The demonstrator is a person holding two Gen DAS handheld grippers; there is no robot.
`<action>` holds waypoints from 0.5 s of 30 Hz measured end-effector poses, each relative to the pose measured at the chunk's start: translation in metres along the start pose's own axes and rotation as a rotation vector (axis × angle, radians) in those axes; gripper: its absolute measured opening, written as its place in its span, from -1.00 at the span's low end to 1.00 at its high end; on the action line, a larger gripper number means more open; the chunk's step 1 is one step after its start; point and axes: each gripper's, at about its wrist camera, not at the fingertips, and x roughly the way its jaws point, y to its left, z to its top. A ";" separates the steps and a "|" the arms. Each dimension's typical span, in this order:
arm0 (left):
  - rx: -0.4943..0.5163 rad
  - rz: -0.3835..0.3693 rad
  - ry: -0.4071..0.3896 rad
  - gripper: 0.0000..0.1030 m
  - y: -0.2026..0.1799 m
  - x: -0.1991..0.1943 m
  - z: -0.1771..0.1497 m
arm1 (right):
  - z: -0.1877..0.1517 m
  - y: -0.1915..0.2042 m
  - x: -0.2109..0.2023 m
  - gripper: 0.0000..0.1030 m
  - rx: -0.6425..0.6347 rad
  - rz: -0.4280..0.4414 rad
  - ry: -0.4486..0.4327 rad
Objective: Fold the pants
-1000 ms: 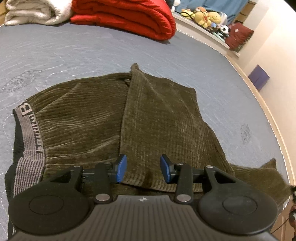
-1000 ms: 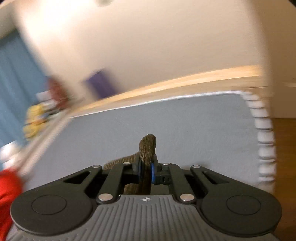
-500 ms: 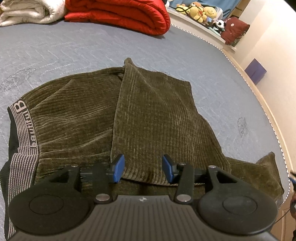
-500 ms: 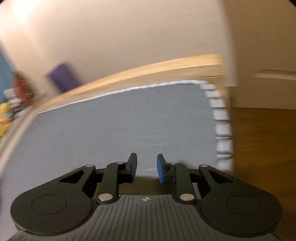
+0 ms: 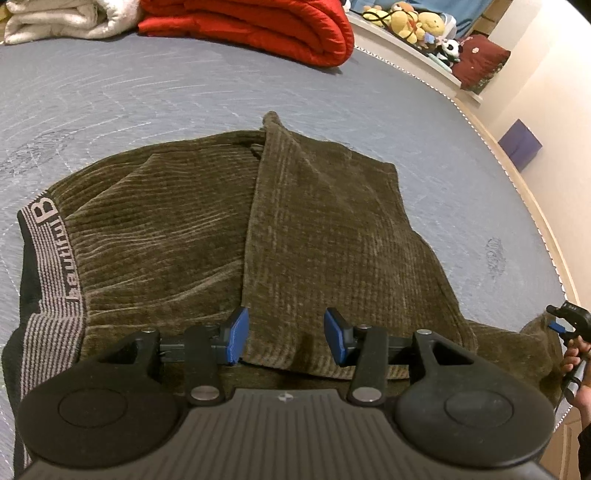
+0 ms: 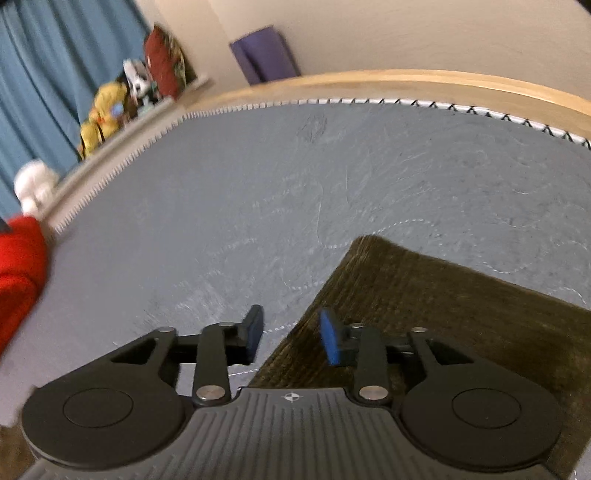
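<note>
The bed [image 5: 155, 96] fills most of both views, its grey quilted cover stitched in pale curves and edged with white piping along a wooden frame [image 6: 406, 83].

On it, near the front edge, lie the pants [image 5: 177, 229], olive corduroy, spread flat with one leg [image 5: 332, 240] folded back over the seat so its hem points toward the far side. A striped grey waistband [image 5: 48, 251] with lettering runs down the left side of the left wrist view. In the right wrist view a corner of the same olive cloth [image 6: 443, 302] lies flat on the cover.

At the head of the bed are a folded red blanket [image 5: 258, 26] and, beside it, a white one [image 5: 62, 22]. Past the bed's far edge a ledge holds soft toys [image 5: 410, 18], with a purple box [image 5: 519, 144] against the wall.

The left tool [image 5: 282, 334] hovers over the near edge of the folded leg, its blue pads [image 5: 236, 334] spread wide with nothing between them. The right tool [image 6: 291, 334] is likewise released; one pad sits over bare cover, the other over the cloth's edge, though blur makes it hard to say whether it touches. At the right edge of the left wrist view, a hand [image 5: 576, 360] grips the right tool's handle just beside the cloth's end.
</note>
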 end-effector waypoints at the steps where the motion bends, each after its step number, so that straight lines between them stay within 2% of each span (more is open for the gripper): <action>1: -0.002 0.003 0.000 -0.03 0.002 0.000 0.001 | -0.003 0.005 0.004 -0.12 -0.019 -0.025 0.012; 3: -0.012 0.006 0.003 -0.03 0.006 0.001 0.002 | -0.004 0.009 0.019 -0.10 -0.045 -0.088 0.043; 5: -0.019 0.008 0.004 -0.02 0.009 0.002 0.003 | -0.003 0.016 0.026 -0.12 -0.080 -0.121 0.033; 8: -0.020 0.008 0.004 -0.01 0.009 0.004 0.003 | -0.001 0.033 0.034 -0.82 -0.158 -0.221 0.024; 10: -0.016 0.006 0.003 0.00 0.008 0.005 0.004 | 0.006 0.027 0.034 -0.89 -0.084 -0.218 0.005; 14: 0.007 0.004 0.000 0.00 0.005 0.005 0.004 | 0.026 0.007 -0.002 -0.91 0.100 -0.213 -0.234; 15: 0.010 0.001 0.002 0.00 0.004 0.006 0.004 | 0.029 0.002 -0.003 -0.90 0.138 -0.197 -0.242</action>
